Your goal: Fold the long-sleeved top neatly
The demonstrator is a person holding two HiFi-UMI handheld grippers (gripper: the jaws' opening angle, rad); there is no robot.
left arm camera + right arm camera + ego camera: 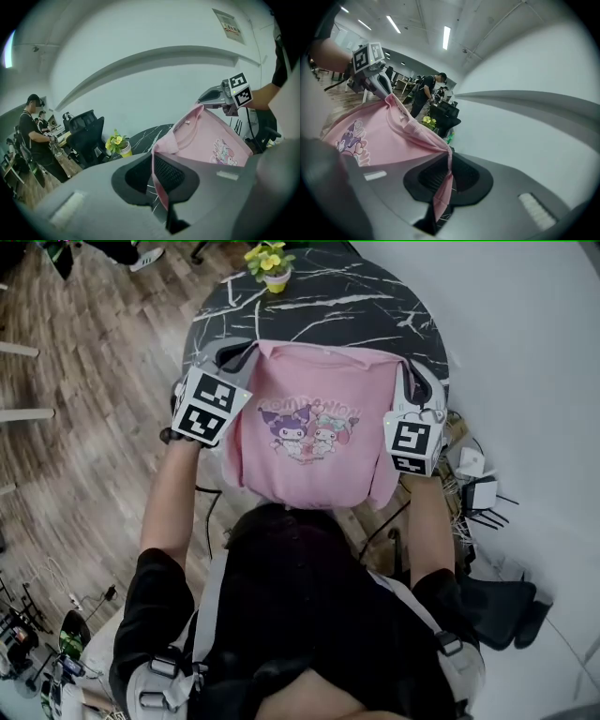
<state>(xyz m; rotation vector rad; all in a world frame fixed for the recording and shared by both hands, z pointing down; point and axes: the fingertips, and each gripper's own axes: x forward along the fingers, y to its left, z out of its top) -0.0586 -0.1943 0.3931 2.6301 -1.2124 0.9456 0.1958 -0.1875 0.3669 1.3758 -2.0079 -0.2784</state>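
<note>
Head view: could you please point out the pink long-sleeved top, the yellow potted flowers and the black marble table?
pink long-sleeved top (314, 381), head view, chest above the cartoon print.
yellow potted flowers (267, 259), head view, the blossoms.
black marble table (375, 310), head view, bare far surface.

light: even, ceiling strips (446, 37) overhead | gripper views: fisheye, dark corners | near jaws blurred

The pink long-sleeved top (314, 465) is soft matt cloth, ribbed at the neckband. The round black white-veined table (375, 306) looks smooth, stone-like. The floor (84, 362) at upper left is grainy wood planks.
</note>
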